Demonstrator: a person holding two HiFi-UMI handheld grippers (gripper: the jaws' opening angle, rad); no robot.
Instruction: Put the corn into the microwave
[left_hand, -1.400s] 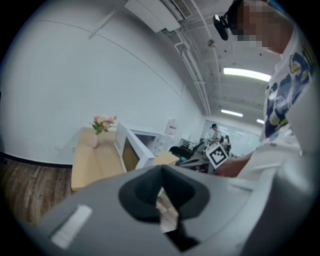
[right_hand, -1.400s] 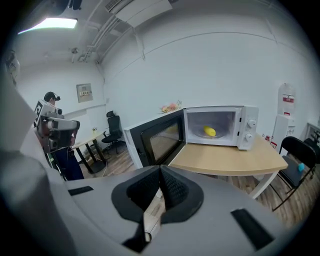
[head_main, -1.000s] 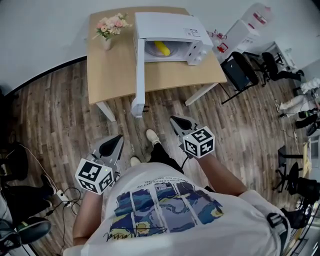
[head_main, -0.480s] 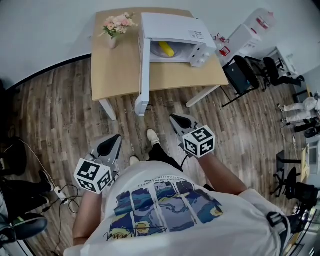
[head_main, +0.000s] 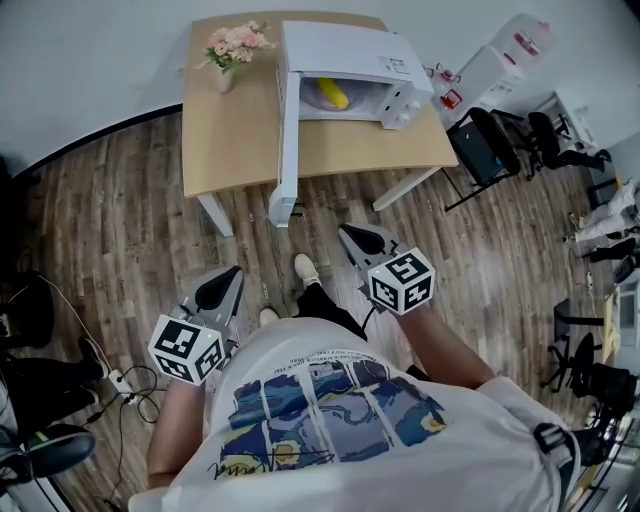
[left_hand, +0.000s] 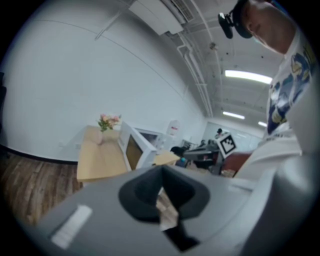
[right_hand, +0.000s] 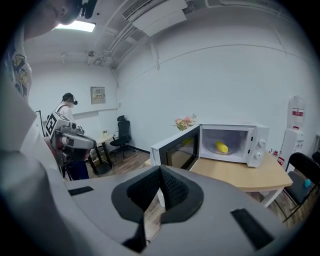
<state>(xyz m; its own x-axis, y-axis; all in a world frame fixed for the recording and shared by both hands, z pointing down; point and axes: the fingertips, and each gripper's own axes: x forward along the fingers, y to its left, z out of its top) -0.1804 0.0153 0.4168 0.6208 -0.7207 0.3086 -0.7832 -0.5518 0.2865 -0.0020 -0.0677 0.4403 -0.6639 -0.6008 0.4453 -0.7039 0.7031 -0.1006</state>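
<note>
The yellow corn (head_main: 328, 94) lies inside the white microwave (head_main: 350, 50), whose door (head_main: 287, 130) stands wide open toward me on the wooden table (head_main: 230, 140). In the right gripper view the corn (right_hand: 221, 147) shows in the lit microwave (right_hand: 250, 145) cavity. Both grippers hang over the wooden floor, well short of the table. My left gripper (head_main: 215, 292) (left_hand: 161, 169) is shut and empty. My right gripper (head_main: 362, 242) (right_hand: 160, 169) is also shut, with nothing in it.
A vase of pink flowers (head_main: 237, 45) stands on the table's far left corner. Black office chairs (head_main: 485, 140) and a white appliance (head_main: 500, 50) stand to the right of the table. Cables (head_main: 120, 385) lie on the floor at left. Another person (right_hand: 65, 115) stands far off.
The right gripper has risen very slightly. The head view has shifted a little; the corn, microwave and left gripper stay as they were.
</note>
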